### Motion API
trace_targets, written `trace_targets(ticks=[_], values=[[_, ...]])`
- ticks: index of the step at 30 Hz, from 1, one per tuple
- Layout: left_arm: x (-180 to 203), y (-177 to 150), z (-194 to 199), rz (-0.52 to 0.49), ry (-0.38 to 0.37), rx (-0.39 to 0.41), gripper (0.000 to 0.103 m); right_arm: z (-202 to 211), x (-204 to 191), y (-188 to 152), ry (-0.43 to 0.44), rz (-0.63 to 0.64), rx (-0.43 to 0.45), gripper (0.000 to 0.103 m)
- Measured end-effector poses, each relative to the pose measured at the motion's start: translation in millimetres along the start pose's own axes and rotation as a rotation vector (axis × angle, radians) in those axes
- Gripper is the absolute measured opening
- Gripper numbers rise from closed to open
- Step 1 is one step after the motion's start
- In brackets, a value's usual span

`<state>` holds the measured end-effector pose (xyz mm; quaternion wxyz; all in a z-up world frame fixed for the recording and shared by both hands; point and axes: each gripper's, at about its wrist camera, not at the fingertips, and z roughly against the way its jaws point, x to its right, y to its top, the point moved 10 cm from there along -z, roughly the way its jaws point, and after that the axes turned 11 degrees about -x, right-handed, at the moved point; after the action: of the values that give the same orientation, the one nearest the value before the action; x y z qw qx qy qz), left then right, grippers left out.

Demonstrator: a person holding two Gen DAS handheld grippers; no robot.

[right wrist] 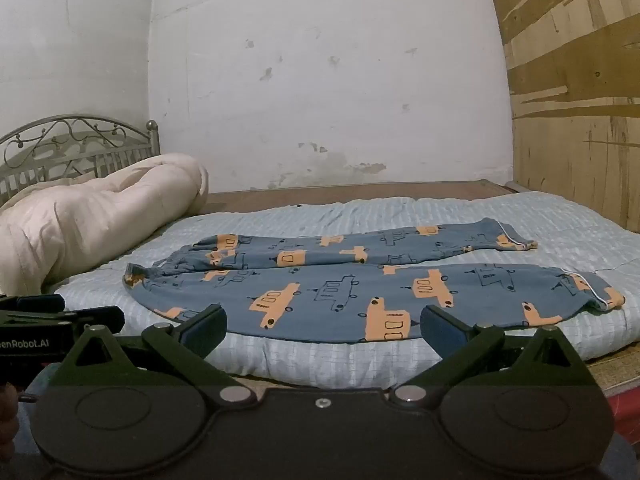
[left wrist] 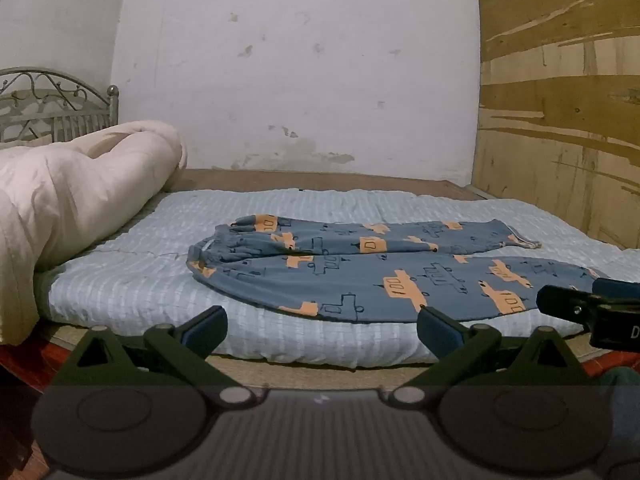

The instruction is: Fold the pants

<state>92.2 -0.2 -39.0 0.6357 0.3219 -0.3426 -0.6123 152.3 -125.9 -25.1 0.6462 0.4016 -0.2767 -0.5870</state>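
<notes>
Blue pants (left wrist: 360, 268) (right wrist: 340, 280) printed with orange vehicles lie flat on the bed, waistband to the left, both legs stretching right, side by side. My left gripper (left wrist: 322, 330) stands open at the bed's near edge, short of the pants, with nothing between its fingers. My right gripper (right wrist: 322, 330) is also open and empty, just before the near leg. The right gripper's tip (left wrist: 568, 304) shows at the right edge of the left wrist view; the left gripper's tip (right wrist: 72, 316) shows at the left edge of the right wrist view.
A pale blue striped quilt (left wrist: 132, 280) (right wrist: 320, 356) covers the mattress. A bundled cream duvet (left wrist: 72, 200) (right wrist: 92, 216) lies at the left by a metal headboard (right wrist: 76, 140). A white wall stands behind, a plywood panel (left wrist: 560, 120) at the right.
</notes>
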Motion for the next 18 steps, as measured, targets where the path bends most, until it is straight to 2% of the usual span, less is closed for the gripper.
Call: trace_targets(ticks=[18], values=[[-2.4,-1.9,1.2,-0.003,0.005,-0.004,0.102,-0.3,0.2,-0.2,0.002,-0.002,-0.002,0.102]])
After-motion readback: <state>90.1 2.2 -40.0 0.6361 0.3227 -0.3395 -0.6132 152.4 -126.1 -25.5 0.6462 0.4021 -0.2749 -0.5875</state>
